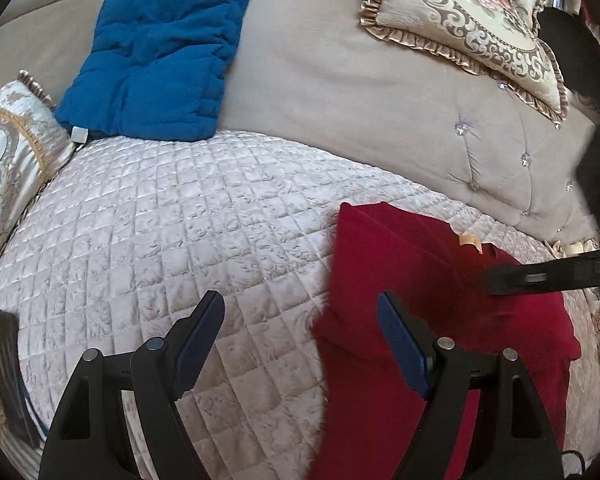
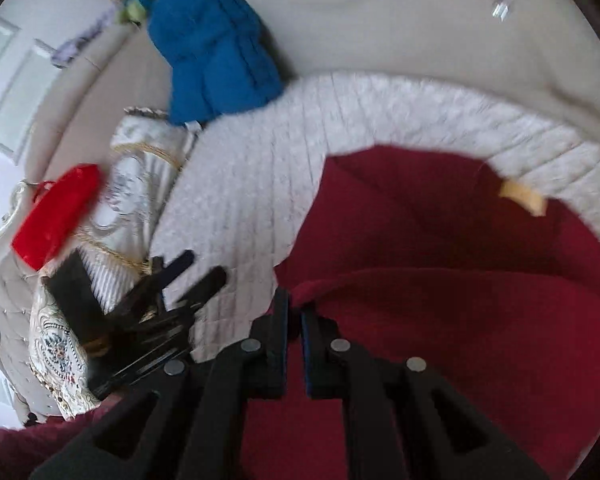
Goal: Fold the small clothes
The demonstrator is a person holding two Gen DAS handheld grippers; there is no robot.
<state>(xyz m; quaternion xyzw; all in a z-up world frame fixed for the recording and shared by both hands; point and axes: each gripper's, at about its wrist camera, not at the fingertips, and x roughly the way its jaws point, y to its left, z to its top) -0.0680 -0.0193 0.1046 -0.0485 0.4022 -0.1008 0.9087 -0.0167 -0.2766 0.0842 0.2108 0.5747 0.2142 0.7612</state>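
**Claws over red garment on quilted sofa seat**

Left claw [image 1: 300, 316] nearest the lens: fingers spread wide, nothing between them, hanging above the quilt [image 1: 148, 216] with its right finger over the garment's left edge.

Sofa [image 1: 340, 92]: beige, tufted back. Quilt covers the seat.

Red garment [image 1: 420, 280] lies on the quilt, right of centre in left view, partly folded: one layer lapped over another. Tan tag [image 1: 470, 239] at its far edge.

Blue padded jacket [image 1: 160, 48] leans on the sofa back, well apart from the garment. Ornate cushion [image 1: 468, 20] far right on the backrest.

Right claw [image 2: 294, 312]: pressed together, pinching a fold of the garment's edge. Right view blurred.
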